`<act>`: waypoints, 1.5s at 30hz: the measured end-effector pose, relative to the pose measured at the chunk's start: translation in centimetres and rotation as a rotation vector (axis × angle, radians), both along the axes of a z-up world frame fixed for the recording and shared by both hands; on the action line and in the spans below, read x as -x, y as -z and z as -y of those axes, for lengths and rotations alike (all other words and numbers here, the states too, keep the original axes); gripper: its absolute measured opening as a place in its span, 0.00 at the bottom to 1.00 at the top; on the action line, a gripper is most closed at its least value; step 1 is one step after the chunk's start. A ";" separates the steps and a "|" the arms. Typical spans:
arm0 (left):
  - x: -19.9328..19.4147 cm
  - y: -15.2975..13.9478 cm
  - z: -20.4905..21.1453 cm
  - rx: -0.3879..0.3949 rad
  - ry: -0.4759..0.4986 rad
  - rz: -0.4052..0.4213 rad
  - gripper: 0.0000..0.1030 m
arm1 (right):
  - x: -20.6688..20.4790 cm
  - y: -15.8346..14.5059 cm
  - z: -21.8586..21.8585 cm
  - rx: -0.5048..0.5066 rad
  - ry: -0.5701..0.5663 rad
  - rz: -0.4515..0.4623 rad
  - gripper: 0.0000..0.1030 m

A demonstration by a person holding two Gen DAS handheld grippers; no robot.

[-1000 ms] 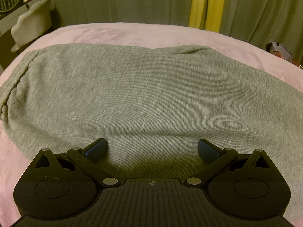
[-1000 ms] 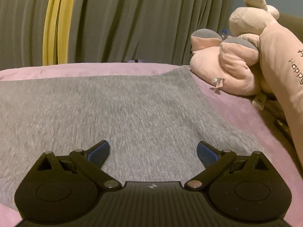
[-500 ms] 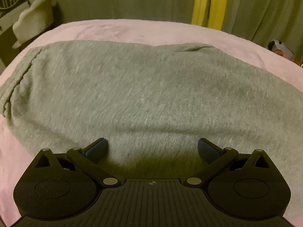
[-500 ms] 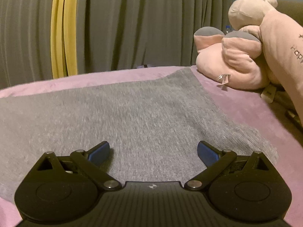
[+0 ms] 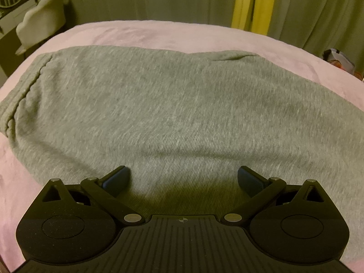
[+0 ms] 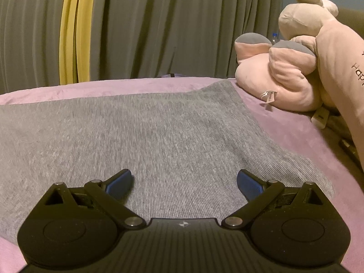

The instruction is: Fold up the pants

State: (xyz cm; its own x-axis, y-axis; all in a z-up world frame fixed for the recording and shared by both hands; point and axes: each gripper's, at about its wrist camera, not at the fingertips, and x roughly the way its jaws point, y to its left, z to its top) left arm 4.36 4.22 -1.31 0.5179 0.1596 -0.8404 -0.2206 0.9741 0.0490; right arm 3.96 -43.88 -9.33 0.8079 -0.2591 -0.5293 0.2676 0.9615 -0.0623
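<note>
A: Grey knit pants (image 5: 173, 104) spread flat across the pink bedspread (image 5: 145, 34), filling most of the left wrist view. Ribbed waistband (image 5: 21, 104) bunched at the far left edge, a small crease up at the far edge, right of centre.

B: Left gripper (image 5: 183, 178) low over the near edge of the fabric, blue-padded fingers (image 5: 116, 177) spread wide, nothing between them. Shadow thrown on the cloth just ahead of the body.

A: Same story on the other side. Right gripper (image 6: 184, 179) over the pants (image 6: 136, 136), fingers (image 6: 249, 185) wide apart, gripping nothing. Touching the cloth or only hovering: impossible to tell from here.

B: Hem end visible in the right wrist view, one corner (image 6: 227, 85) reaching toward the far right, the near corner lying flat on the pink cover (image 6: 295, 141).

A: Clutter to the right: pink plush toy (image 6: 284, 77) with grey soles lying on the bed, just beyond that far corner, sewn label hanging close to the fabric edge. Near the pants, not on them.

B: Behind everything, grey curtains (image 6: 147, 27) with a yellow strip (image 6: 72, 31). In the left wrist view, a pale chair (image 5: 42, 22) off the far left corner of the bed, and some small colourful item (image 5: 339, 60) at the far right edge, too blurred to name.

A: Nothing lying on the pants themselves, nothing between either gripper and the fabric.
</note>
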 end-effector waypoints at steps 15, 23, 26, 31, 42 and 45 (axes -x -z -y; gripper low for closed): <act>-0.1 0.0 0.1 -0.003 -0.005 -0.023 1.00 | 0.0 0.0 0.1 -0.007 0.000 0.006 0.96; -0.1 -0.2 0.0 -0.004 -0.009 -0.034 1.00 | 0.0 -0.1 0.0 -0.005 0.001 -0.001 0.96; 0.0 -0.3 0.1 -0.007 -0.007 -0.047 1.00 | 0.0 -0.1 -0.1 -0.003 0.002 -0.002 0.96; 1.1 -1.1 0.0 0.011 -0.004 -0.086 1.00 | 0.0 0.0 -0.2 -0.005 0.004 -0.004 0.96; 1.0 -0.9 0.2 0.003 0.011 -0.094 1.00 | -0.1 0.0 -0.2 -0.003 0.007 -0.005 0.96; 0.8 -0.8 0.1 0.009 0.012 -0.090 1.00 | 0.0 0.0 -0.3 -0.001 0.007 -0.005 0.96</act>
State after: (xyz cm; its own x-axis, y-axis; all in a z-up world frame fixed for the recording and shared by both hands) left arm 3.53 4.10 -0.50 0.4421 0.1461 -0.8850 -0.2038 0.9772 0.0595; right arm 4.00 -43.57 -9.35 0.8030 -0.2645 -0.5340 0.2742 0.9596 -0.0630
